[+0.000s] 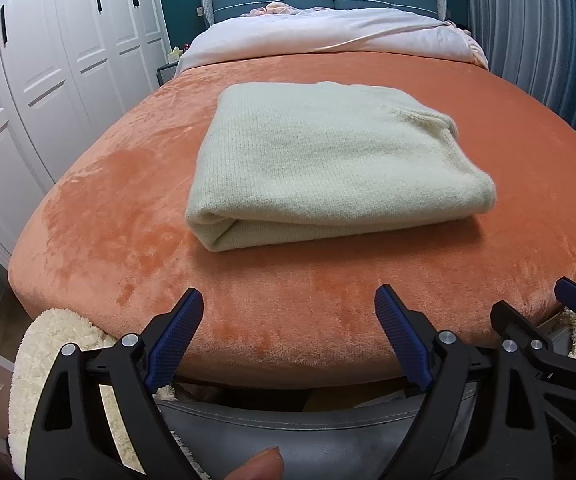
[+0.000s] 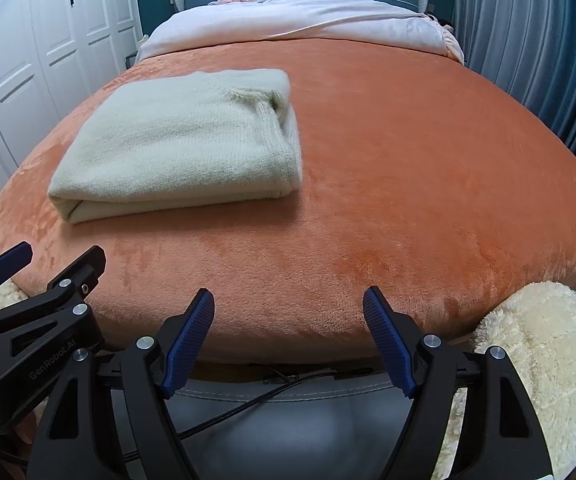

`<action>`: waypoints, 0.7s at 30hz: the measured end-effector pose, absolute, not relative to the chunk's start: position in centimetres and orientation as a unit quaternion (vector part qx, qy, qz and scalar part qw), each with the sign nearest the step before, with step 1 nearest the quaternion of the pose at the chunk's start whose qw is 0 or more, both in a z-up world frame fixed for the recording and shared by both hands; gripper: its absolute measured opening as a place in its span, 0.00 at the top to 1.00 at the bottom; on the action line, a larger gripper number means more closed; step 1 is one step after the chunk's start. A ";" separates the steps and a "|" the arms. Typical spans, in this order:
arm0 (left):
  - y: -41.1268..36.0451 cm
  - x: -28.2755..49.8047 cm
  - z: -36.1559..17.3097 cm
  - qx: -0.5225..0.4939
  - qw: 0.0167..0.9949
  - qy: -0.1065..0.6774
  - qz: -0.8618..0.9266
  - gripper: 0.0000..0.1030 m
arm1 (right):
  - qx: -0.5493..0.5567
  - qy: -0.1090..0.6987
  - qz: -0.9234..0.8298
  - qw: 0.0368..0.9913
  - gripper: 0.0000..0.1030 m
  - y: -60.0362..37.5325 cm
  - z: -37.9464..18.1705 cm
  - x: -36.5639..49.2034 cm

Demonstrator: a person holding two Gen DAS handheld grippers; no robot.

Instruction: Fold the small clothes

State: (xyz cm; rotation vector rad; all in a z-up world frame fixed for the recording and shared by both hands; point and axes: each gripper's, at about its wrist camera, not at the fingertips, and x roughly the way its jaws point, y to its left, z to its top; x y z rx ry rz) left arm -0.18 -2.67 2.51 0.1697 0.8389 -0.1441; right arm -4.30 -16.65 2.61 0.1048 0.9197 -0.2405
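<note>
A cream knitted sweater (image 1: 328, 160) lies folded into a neat rectangle on the orange plush blanket (image 1: 128, 200); it also shows in the right wrist view (image 2: 184, 144), left of centre. My left gripper (image 1: 288, 300) is open and empty at the bed's near edge, well short of the sweater. My right gripper (image 2: 288, 300) is open and empty too, at the near edge and to the right of the sweater. Each gripper shows at the edge of the other's view: the right one (image 1: 548, 308), the left one (image 2: 56, 256).
White fluffy cushions (image 2: 536, 360) sit at the foot of the bed, with a grey seat (image 2: 288, 432) and a black cable (image 2: 248, 404) below. White wardrobes (image 1: 48, 60) stand left, blue-grey curtains (image 1: 536, 40) right. A pale duvet (image 1: 328, 32) lies by the headboard.
</note>
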 end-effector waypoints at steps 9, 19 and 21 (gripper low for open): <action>-2.5 -0.2 2.4 0.082 0.907 0.409 -0.068 0.17 | 0.047 0.441 -0.117 0.888 0.28 -16.2 2.6 -4.4; -2.5 -0.2 2.4 0.082 0.907 0.408 -0.067 0.17 | 0.047 0.442 -0.118 0.888 0.28 -15.9 2.6 -4.5; -2.5 -0.2 2.3 0.083 0.907 0.408 -0.066 0.17 | 0.047 0.442 -0.118 0.888 0.28 -15.9 2.6 -4.5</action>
